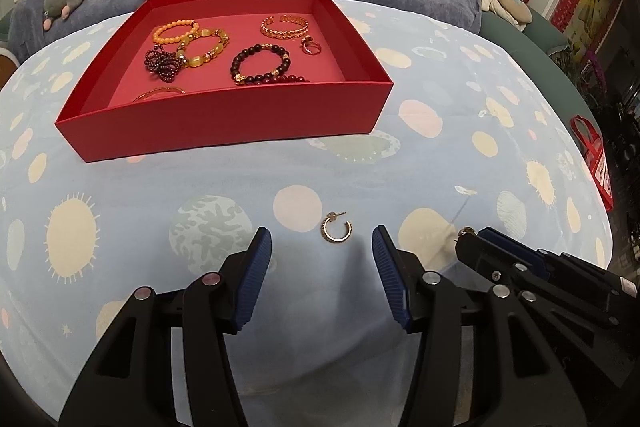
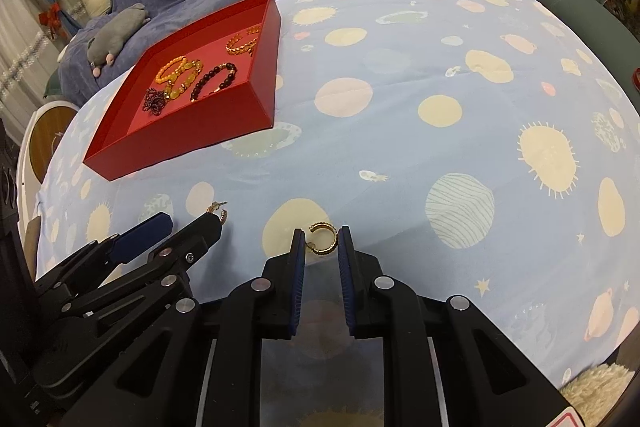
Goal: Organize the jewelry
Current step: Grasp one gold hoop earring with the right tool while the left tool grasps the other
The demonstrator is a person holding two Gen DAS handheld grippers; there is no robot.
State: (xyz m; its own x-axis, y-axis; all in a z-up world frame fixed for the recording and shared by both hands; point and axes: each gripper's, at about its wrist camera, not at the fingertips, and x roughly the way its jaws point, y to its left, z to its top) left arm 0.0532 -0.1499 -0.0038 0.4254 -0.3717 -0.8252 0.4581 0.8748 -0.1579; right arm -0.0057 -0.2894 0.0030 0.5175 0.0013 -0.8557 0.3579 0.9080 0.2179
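1. Two loose pieces lie on the planet-print cloth: a hoop earring (image 1: 337, 229) and a gold cuff ring (image 2: 322, 237).
2. Right gripper (image 2: 321, 241) fingers narrowed around the ring, seemingly not yet pinching.
3. Left gripper (image 1: 322, 243) fingers wide apart, empty, earring between the tips.
4. Next, I'd judge: close, lift, carry to the red tray (image 1: 224, 125), well apart, already holding bracelets.
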